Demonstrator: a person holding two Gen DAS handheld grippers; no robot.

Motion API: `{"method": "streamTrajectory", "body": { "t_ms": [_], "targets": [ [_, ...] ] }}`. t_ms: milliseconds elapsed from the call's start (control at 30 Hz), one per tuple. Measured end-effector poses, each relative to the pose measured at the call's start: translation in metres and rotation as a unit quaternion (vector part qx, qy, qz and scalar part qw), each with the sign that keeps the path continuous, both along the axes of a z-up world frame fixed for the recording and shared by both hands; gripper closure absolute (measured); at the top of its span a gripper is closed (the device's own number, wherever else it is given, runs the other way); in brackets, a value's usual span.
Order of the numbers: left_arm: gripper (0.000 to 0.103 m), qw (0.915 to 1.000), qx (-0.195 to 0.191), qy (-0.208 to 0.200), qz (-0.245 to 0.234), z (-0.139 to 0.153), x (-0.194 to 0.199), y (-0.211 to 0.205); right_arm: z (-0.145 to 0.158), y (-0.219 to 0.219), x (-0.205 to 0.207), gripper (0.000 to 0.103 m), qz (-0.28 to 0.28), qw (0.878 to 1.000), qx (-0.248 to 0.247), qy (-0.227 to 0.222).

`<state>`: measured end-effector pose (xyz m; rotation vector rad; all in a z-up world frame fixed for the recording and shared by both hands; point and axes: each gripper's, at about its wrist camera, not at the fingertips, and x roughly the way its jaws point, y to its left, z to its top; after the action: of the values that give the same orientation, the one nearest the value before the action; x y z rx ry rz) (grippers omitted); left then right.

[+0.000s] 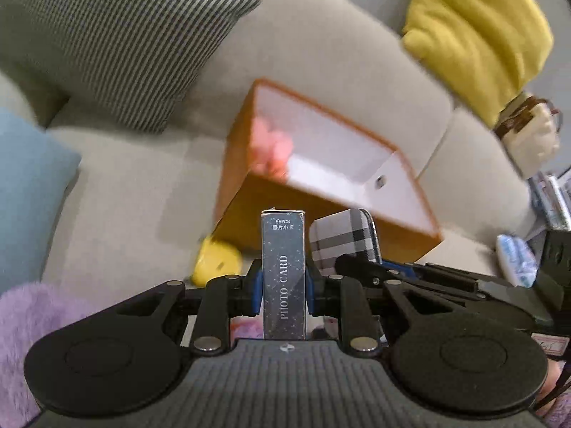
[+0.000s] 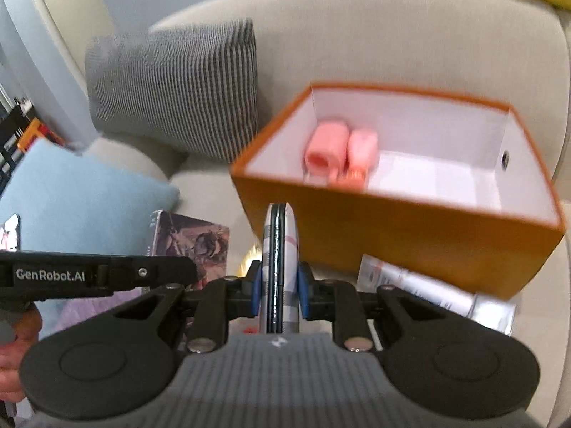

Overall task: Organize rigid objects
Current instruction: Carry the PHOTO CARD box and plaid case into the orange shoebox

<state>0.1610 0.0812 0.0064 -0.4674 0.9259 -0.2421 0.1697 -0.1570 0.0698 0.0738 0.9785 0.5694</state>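
Open orange cardboard box (image 2: 421, 239), white inside, sits on beige sofa (image 2: 392, 28); holds pink rolled soft items (image 2: 339, 153) at its left end, rest bare. Left gripper (image 1: 283, 285) clamps dark "PHOTO CARD" box (image 1: 283, 271) upright, near box front. Right gripper (image 2: 280, 285) pinches plaid zip case (image 2: 280, 249) edge-on, before box's front wall.

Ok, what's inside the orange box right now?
The orange box holds two pink tube-shaped pieces at its left end; the rest of the white floor shows bare. The strip of floor just behind the near wall is hidden in both views.
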Motion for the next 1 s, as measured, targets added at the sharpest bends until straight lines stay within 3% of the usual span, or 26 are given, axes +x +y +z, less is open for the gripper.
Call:
{"method": "streamTrajectory", "body": {
  "t_ms": [267, 467, 667, 833, 1000],
  "targets": [
    [0.078, 0.9978, -0.02, -0.056, -0.03, 0.043, 0.045, -0.006, 0.051, -0.015, 0.036, 0.082, -0.011, 0.998, 0.023, -0.054],
    [0.078, 0.9955, 0.003, -0.084, -0.043, 0.064, 0.091, -0.013, 0.061, -0.035, 0.086, 0.082, -0.049, 0.996, 0.009, -0.068],
    [0.078, 0.9961, -0.007, -0.034, -0.081, 0.041, 0.143, -0.03, 0.018, -0.062, 0.141, 0.082, -0.092, 0.996, 0.01, 0.013],
    [0.078, 0.9935, -0.005, 0.043, -0.105, -0.008, 0.201, -0.059, -0.029, -0.075, 0.182, 0.082, -0.123, 0.988, 0.023, 0.093],
    [0.078, 0.9875, -0.001, 0.103, -0.119, -0.048, 0.244, -0.075, -0.065, -0.074, 0.216, 0.082, -0.131, 0.983, 0.006, 0.131]
  ]
}}
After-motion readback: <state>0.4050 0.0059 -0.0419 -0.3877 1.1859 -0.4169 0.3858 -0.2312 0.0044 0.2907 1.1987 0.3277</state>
